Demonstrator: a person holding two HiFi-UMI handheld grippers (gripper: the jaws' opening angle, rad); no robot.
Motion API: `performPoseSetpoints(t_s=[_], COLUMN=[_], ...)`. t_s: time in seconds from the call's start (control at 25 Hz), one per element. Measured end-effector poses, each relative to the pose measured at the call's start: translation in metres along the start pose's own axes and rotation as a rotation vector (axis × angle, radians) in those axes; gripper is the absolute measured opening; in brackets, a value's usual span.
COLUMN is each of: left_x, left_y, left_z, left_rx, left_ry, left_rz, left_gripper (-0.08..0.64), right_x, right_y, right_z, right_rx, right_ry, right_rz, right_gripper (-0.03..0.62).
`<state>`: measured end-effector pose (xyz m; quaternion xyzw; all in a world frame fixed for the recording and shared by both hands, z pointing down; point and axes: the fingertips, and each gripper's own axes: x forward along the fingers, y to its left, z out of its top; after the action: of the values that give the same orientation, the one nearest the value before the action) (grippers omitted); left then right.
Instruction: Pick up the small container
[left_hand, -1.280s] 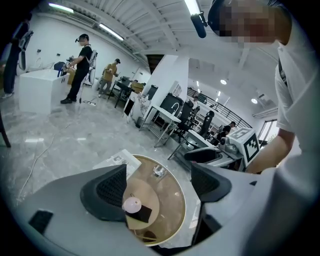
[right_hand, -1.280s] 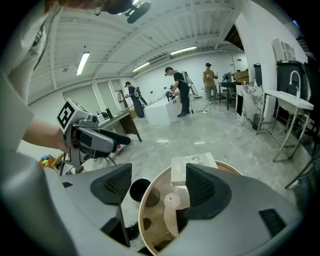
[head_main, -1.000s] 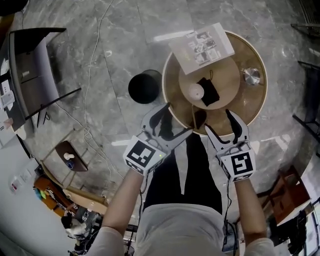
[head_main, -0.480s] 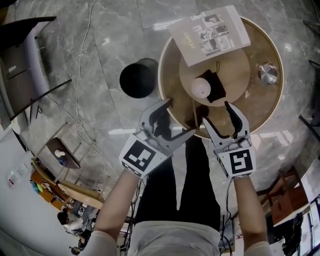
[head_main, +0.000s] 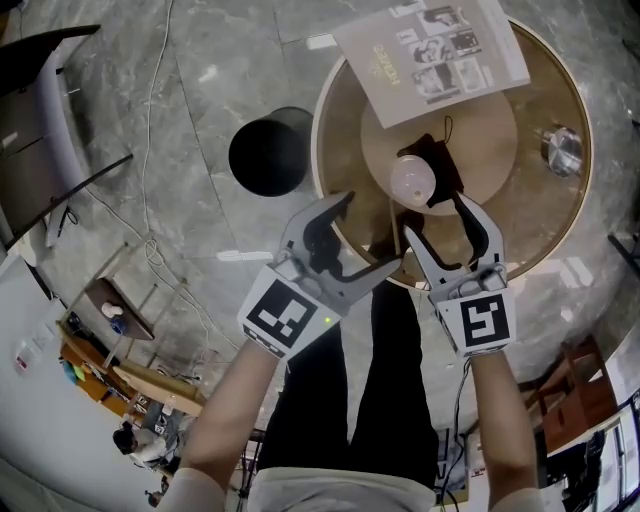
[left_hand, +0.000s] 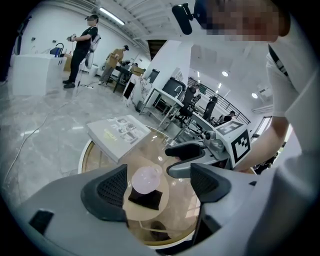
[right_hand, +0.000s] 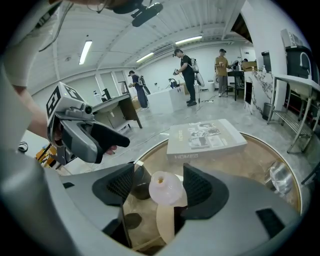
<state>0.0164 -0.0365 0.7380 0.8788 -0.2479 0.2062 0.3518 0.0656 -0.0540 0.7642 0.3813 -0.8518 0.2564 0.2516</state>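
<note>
Head view first: the round table (head_main: 345, 110) fills the upper right, and the small container (head_main: 413, 178), a pale dome, sits on a black pouch (head_main: 440, 165) on the pale disc (head_main: 480, 130) at the table's middle. A book (head_main: 432, 55) lies at the table's 12 o'clock edge, a shiny metal piece (head_main: 563, 150) at its 3 o'clock, and a black bin (head_main: 268, 150) stands on the floor at 9 o'clock. The left gripper (head_main: 366, 233) hangs over the near rim, jaws apart, at the container's 7 o'clock. The right gripper (head_main: 436, 222) sits just at its 6 o'clock, jaws wide.

Over to the left gripper view: the left gripper (left_hand: 160, 184) has both pads spread with nothing pressed between them. The small container (left_hand: 145, 179) on its black pouch (left_hand: 145, 199) shows through the gap, beyond the tips. The right gripper (left_hand: 171, 161) pokes in at 2 o'clock and the book (left_hand: 119, 134) lies at 11 o'clock.

Right gripper view: the right gripper (right_hand: 160, 186) has just been closing a touch, yet its jaws stand wide. The small container (right_hand: 166, 190) lines up in the gap, pads off it. The book (right_hand: 205, 137) is at 12 o'clock, and the left gripper (right_hand: 95, 137) is at 10 o'clock.
</note>
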Motion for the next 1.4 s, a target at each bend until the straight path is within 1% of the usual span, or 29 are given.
performPoseSetpoints(t_s=[0.24, 0.44, 0.6, 0.68, 0.8, 0.88, 0.96, 1.04, 1.16, 1.24, 1.32, 1.4], left_x=[0.01, 0.02, 0.025, 0.027, 0.029, 0.03, 0.029, 0.028, 0.027, 0.027, 0.028, 0.028], left_y=[0.009, 0.013, 0.019, 0.022, 0.027, 0.029, 0.031, 0.033, 0.036, 0.036, 0.037, 0.038], left_z=[-0.017, -0.028, -0.033, -0.035, -0.04, -0.042, -0.042, -0.042, -0.046, -0.045, -0.043, -0.04], left_rx=[-0.019, -0.041, -0.062, -0.078, -0.085, -0.098, -0.127, -0.168, -0.213, -0.253, -0.311, -0.388], left_ry=[0.012, 0.014, 0.003, -0.002, 0.003, 0.0, -0.016, -0.034, -0.041, -0.054, -0.076, -0.105], left_rz=[-0.014, -0.029, -0.034, -0.031, -0.03, -0.033, -0.036, -0.042, -0.054, -0.07, -0.096, -0.129], left_gripper=[0.393, 0.391, 0.391, 0.391, 0.391, 0.391, 0.391, 0.39, 0.388, 0.388, 0.387, 0.388], right_x=[0.022, 0.038, 0.047, 0.05, 0.05, 0.049, 0.047, 0.046, 0.045, 0.045, 0.046, 0.047], right_y=[0.0, -0.002, -0.004, -0.005, -0.003, -0.002, -0.002, -0.002, -0.001, -0.001, -0.001, 0.0], right_z=[-0.017, -0.03, -0.03, -0.03, -0.038, -0.04, -0.039, -0.04, -0.038, -0.038, -0.038, -0.037], right_rx=[-0.033, -0.024, -0.047, -0.097, -0.218, -0.245, -0.227, -0.208, -0.191, -0.204, -0.207, -0.212], right_ry=[0.006, 0.007, -0.02, -0.035, 0.003, 0.008, -0.013, -0.023, -0.045, -0.036, -0.027, -0.024], right_rz=[0.002, -0.008, -0.028, -0.036, -0.041, -0.049, -0.062, -0.075, -0.094, -0.092, -0.091, -0.083], right_gripper=[0.291, 0.279, 0.251, 0.233, 0.218, 0.207, 0.192, 0.163, 0.149, 0.147, 0.147, 0.147])
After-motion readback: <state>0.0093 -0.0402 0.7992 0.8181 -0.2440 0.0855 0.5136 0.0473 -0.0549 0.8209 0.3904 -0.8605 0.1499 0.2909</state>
